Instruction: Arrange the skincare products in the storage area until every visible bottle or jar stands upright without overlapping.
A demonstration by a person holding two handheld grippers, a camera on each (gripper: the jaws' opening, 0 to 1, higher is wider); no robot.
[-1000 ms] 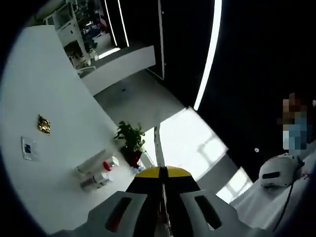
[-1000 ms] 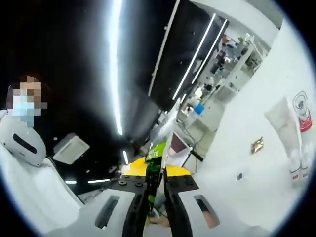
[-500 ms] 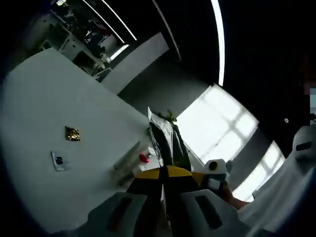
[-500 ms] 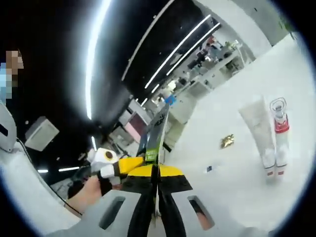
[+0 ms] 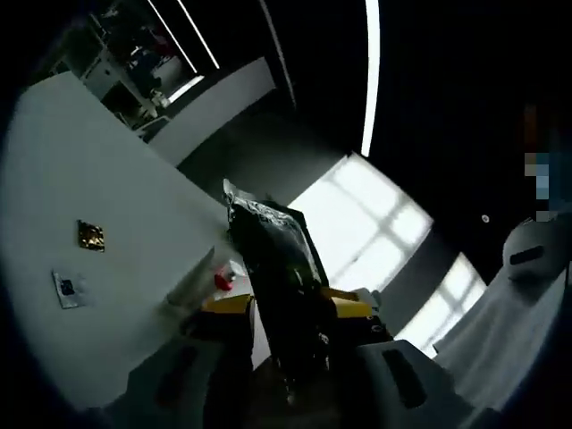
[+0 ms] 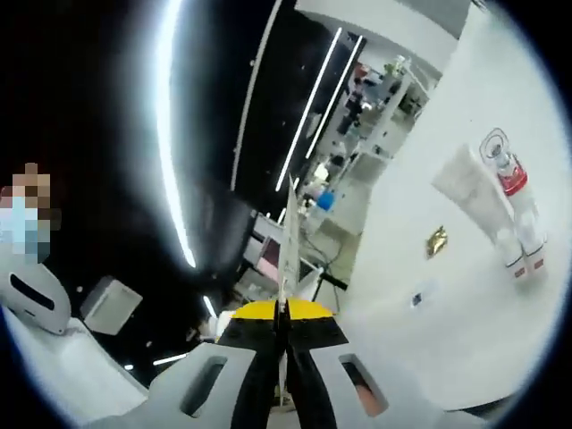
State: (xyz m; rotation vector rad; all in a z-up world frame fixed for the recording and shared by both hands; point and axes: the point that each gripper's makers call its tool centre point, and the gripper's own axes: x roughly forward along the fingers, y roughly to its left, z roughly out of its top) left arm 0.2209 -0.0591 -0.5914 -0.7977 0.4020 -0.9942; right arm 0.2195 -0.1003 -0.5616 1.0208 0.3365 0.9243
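A dark, crinkled sachet (image 5: 277, 295) rises between the left gripper (image 5: 286, 375) fingers, which pinch it. The right gripper (image 6: 281, 375) fingers close on a thin flat packet (image 6: 290, 241), seen edge-on. Right of them, a white tube (image 6: 478, 201) and red-collared bottle (image 6: 517, 192) sit on the white table (image 6: 465, 313), with open surface around.

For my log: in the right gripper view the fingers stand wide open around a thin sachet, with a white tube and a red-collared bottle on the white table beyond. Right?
Not quite. The right gripper is shut on the thin sachet, not wide open, as the right gripper view shows. The white tube and red-collared bottle are indeed on the white table beyond.
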